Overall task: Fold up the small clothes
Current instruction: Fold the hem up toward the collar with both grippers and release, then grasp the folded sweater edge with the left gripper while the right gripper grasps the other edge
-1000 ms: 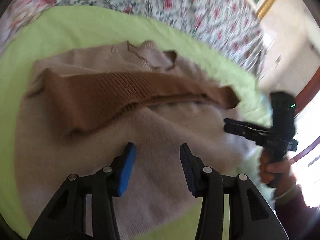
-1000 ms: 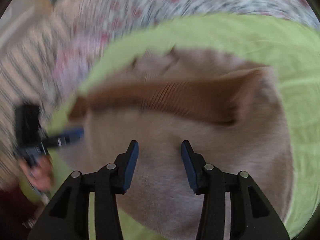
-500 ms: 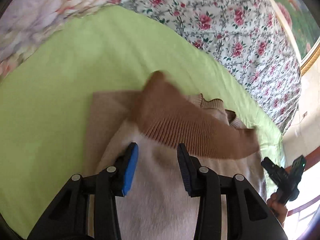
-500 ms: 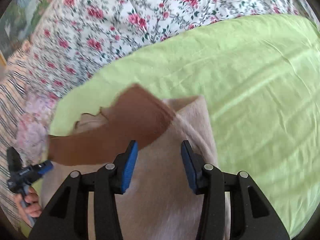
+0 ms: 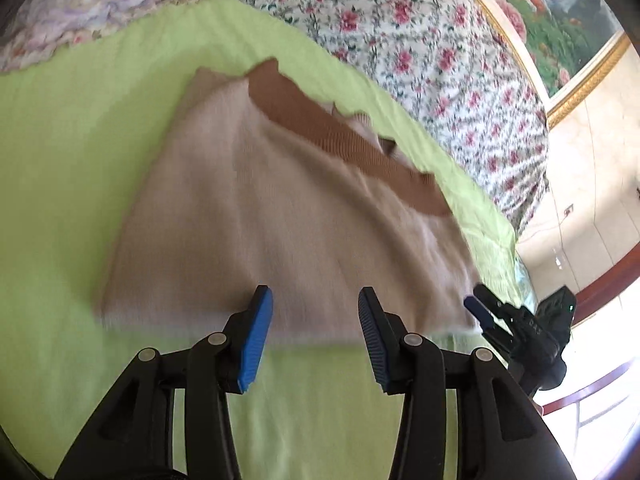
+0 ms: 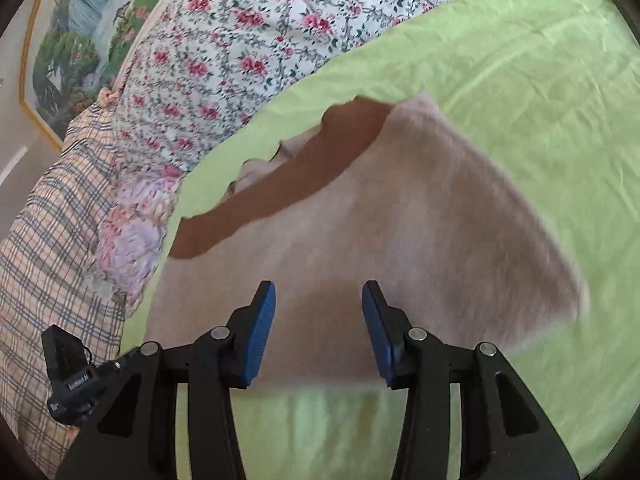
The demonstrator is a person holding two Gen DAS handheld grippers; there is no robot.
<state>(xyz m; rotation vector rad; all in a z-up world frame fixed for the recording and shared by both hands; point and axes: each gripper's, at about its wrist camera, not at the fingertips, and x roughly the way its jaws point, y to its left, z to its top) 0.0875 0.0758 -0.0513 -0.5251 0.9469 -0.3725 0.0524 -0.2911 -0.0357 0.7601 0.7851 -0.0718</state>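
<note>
A beige knitted sweater point(image 5: 300, 216) point(image 6: 400, 232) lies flat on the green sheet point(image 5: 80, 140) point(image 6: 520, 80). Its brown sleeves point(image 5: 344, 140) point(image 6: 288, 184) are folded across the chest near the collar. My left gripper point(image 5: 315, 304) hovers at the near hem, its jaws opening, with nothing pinched between the blue pads. My right gripper point(image 6: 318, 296) stands open above the hem further right, also holding nothing. In the left wrist view the right gripper point(image 5: 480, 312) sits by the sweater's lower right corner. The left gripper's body point(image 6: 72, 384) shows at the lower left of the right wrist view.
A floral quilt point(image 5: 420, 40) point(image 6: 240, 40) covers the bed beyond the sheet. A plaid cloth point(image 6: 48, 220) and a lilac flowered cloth point(image 6: 128, 240) lie to the left. A framed painting point(image 5: 560, 12) point(image 6: 80, 20) hangs on the wall behind.
Both grippers have drawn back from over the sweater's body to its near hem, and both wrists have rolled. The sweater lies as before, sleeves still folded across.
</note>
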